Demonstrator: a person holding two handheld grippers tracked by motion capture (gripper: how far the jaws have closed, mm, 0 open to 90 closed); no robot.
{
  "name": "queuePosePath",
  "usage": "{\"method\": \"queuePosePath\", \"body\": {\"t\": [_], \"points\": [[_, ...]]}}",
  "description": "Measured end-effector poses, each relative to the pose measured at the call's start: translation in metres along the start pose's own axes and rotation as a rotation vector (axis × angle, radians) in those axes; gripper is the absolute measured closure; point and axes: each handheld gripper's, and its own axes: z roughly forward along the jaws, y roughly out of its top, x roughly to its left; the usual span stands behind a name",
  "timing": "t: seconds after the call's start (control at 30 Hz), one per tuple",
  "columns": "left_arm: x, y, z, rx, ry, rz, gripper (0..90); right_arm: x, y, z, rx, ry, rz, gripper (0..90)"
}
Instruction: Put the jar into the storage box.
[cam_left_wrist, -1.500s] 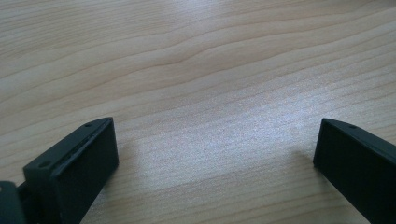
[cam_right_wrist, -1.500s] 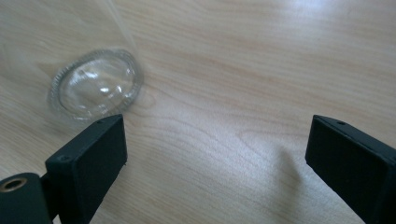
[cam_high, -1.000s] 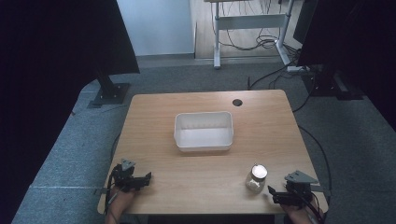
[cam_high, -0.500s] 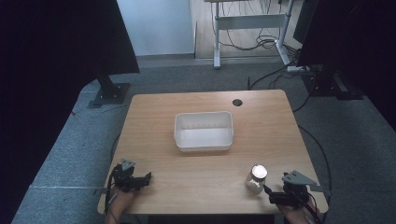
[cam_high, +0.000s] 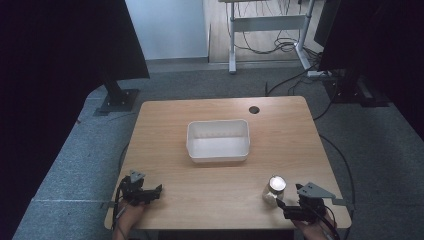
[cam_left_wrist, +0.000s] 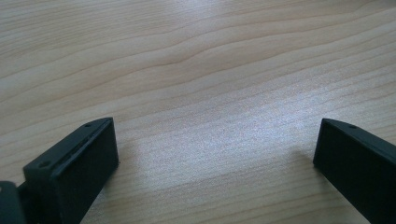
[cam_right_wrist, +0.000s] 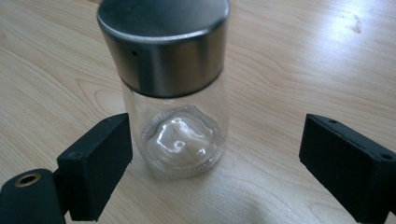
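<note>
The wooden counter (cam_high: 165, 120) carries a white tub (cam_high: 218, 140) at its centre. At five o'clock from it stands a glass jar (cam_high: 274, 189) with a metal lid, upright between the right gripper's (cam_high: 283, 205) spread jaws. At seven o'clock, the left gripper (cam_high: 154, 193) rests, jaws spread.

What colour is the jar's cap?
Brushed silver metal cap on a clear glass jar; right gripper view shows it best.
</note>
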Motion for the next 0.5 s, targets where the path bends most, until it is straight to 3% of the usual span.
{"method": "queuePosePath", "body": {"t": [0.3,0.5], "points": [[0.0,0.0,0.0,0.0,0.0,0.0,0.0,0.004,0.007,0.0,-0.038,0.034,0.012,10.9],[0.0,0.0,0.0,0.0,0.0,0.0,0.0,0.006,0.012,-0.001,-0.071,0.032,0.017,14.5]]}}
